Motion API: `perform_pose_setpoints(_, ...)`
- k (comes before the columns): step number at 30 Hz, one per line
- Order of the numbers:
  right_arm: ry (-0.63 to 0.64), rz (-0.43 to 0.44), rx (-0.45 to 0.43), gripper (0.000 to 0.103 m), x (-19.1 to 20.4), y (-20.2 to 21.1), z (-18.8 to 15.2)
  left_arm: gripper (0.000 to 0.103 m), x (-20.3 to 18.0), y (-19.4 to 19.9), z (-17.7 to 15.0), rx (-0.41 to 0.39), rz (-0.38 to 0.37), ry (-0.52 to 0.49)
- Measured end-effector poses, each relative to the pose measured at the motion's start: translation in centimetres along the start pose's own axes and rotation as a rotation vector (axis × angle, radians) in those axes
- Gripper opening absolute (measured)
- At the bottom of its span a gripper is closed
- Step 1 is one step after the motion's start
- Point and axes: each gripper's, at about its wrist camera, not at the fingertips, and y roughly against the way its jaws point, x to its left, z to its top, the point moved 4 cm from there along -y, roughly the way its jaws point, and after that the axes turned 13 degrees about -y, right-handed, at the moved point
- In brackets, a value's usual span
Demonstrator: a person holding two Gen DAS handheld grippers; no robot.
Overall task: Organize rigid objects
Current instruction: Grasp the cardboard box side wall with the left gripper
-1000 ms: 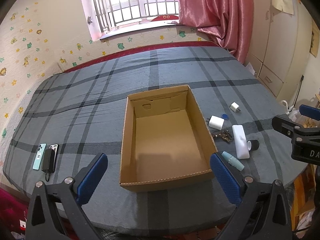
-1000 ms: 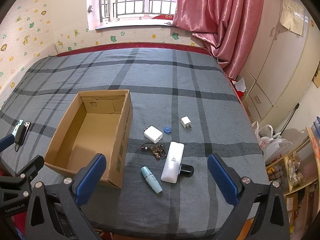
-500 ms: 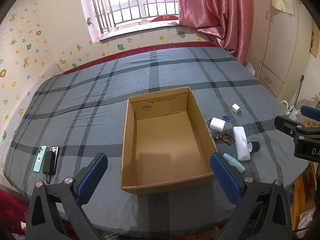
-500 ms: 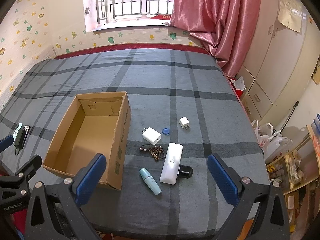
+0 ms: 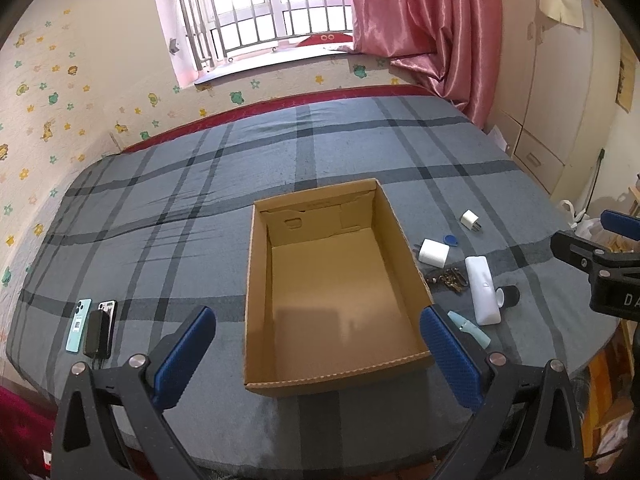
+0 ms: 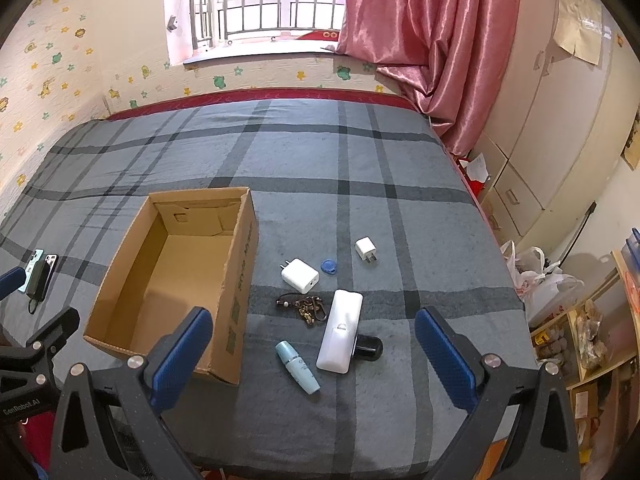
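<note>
An empty cardboard box lies on the grey plaid bed. To its right sit a white charger, a smaller white plug, a blue tag, a keychain, a long white remote-like case, a black cylinder and a teal tube. My left gripper hovers open over the box's near edge. My right gripper hangs open above the teal tube and the white case. Both hold nothing.
Two phones and a black power bank lie at the bed's left near corner. The bed's front edge is close below the grippers. Cabinets, plastic bags and a shelf stand right of the bed, a pink curtain behind.
Both grippers have drifted back and up slightly, so the box and objects sit a bit farther away in view. Nothing on the bed has moved.
</note>
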Motion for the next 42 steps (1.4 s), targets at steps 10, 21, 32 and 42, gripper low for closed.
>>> perform_pose_setpoints(10, 0.000, 0.001, 0.010, 0.103, -0.1, -0.4, 0.2, 0.103, 1.9, -1.5, 0.7, -0.013, -0.018, 0.025)
perform_pose_setpoints(21, -0.004, -0.011, 0.027, 0.103, -0.4, -1.5, 0.3, 0.103, 5.1, -7.0, 0.5, 0.006, -0.004, 0.045)
perform_pose_setpoints(32, -0.002, -0.030, 0.058, 0.103, -0.6, -3.6, 0.1, 0.103, 7.9, -15.4, -1.2, 0.092, -0.029, 0.061)
perform_pose_setpoints(42, 0.012, -0.041, 0.086, 0.103, -0.6, -5.1, -0.2, 0.098, 9.0, -20.7, -2.7, 0.164, -0.050, 0.072)
